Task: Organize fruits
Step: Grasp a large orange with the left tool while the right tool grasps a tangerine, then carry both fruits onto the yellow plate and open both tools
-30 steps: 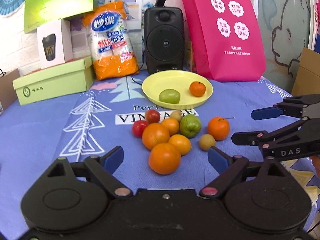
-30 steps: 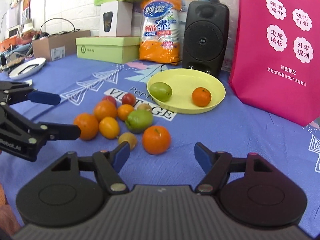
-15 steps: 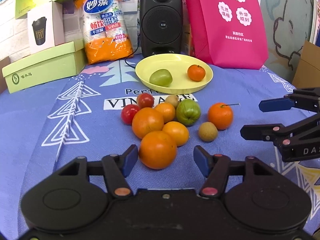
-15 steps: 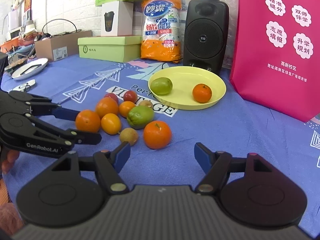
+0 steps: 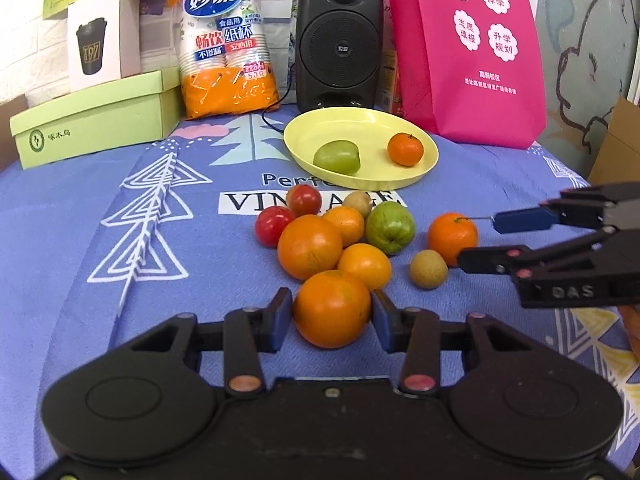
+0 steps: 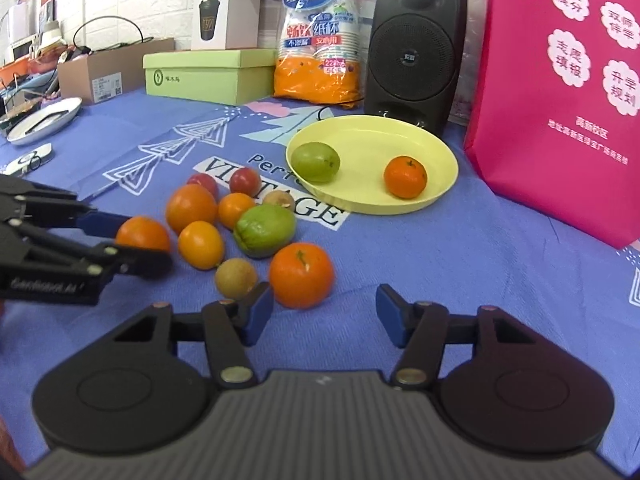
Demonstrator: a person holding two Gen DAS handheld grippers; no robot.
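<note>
A pile of fruit lies on the blue cloth: oranges, a green fruit [image 5: 389, 227], two red tomatoes [image 5: 274, 225] and small brown fruits [image 5: 428, 269]. My left gripper [image 5: 331, 315] has its pads against both sides of the nearest large orange [image 5: 332, 308], which rests on the cloth; it also shows in the right wrist view [image 6: 142, 235]. My right gripper [image 6: 321, 316] is open, just short of a stemmed orange [image 6: 301, 274]. The yellow plate [image 5: 332, 126] behind the pile holds a green fruit [image 5: 337, 156] and a small orange [image 5: 405, 149].
Behind the plate stand a black speaker [image 5: 339, 40], a pink bag [image 5: 468, 52], a pack of paper cups [image 5: 226, 44] and a green box [image 5: 96, 118]. A silver dish [image 6: 44, 120] lies far left in the right wrist view.
My left gripper moved forward and closed in around the nearest large orange. My right gripper moved closer to the stemmed orange and stayed open.
</note>
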